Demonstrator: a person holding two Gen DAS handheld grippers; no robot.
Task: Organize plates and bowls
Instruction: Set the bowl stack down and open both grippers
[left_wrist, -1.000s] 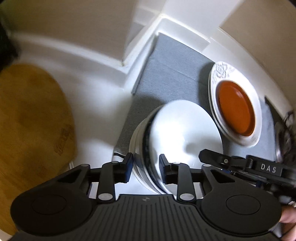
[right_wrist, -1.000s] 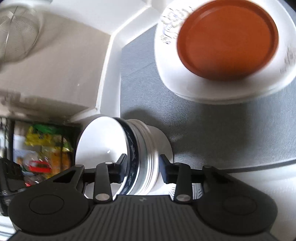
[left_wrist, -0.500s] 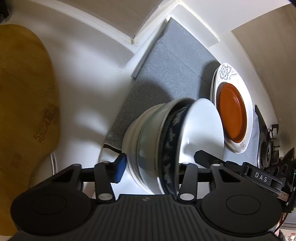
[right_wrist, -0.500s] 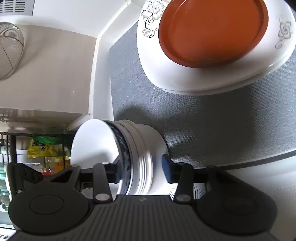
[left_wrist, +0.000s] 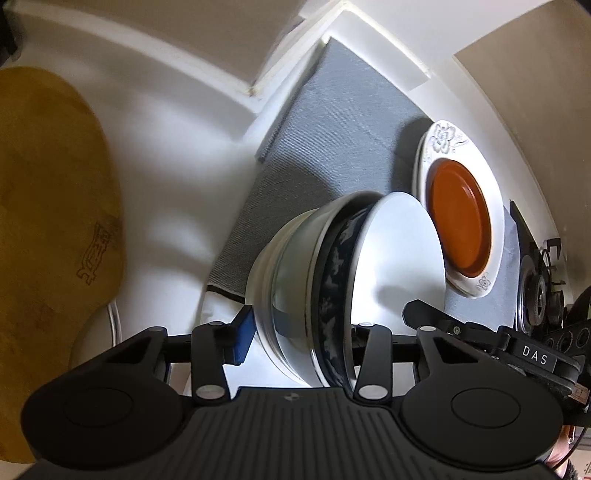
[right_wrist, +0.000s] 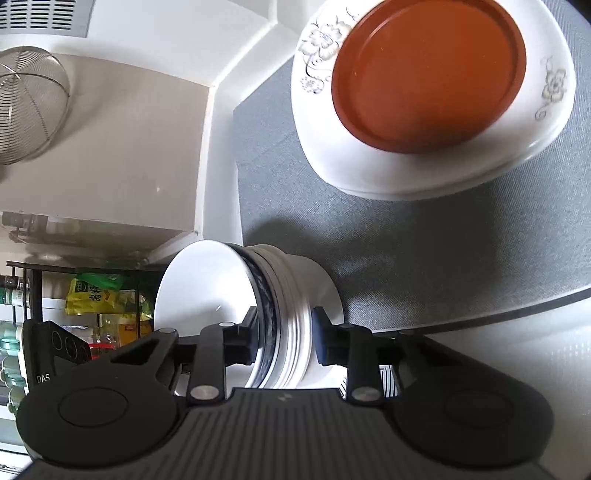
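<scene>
A stack of nested bowls, white with one dark blue patterned rim, is held between both grippers above the grey mat. My left gripper has one finger under the stack's outside and the other inside the top bowl. My right gripper is shut across the rims of the same stack from the opposite side. An orange plate lies on white flowered plates on the mat; it also shows in the right wrist view.
A wooden cutting board lies at the left on the white counter. A stove burner is at the right. A wire strainer hangs on the wall, and a shelf holds packets.
The bowl stack has tilted from upright onto its side and been carried a little. The left gripper's jaws have spread wider around it. The right gripper stays clamped on the rims.
</scene>
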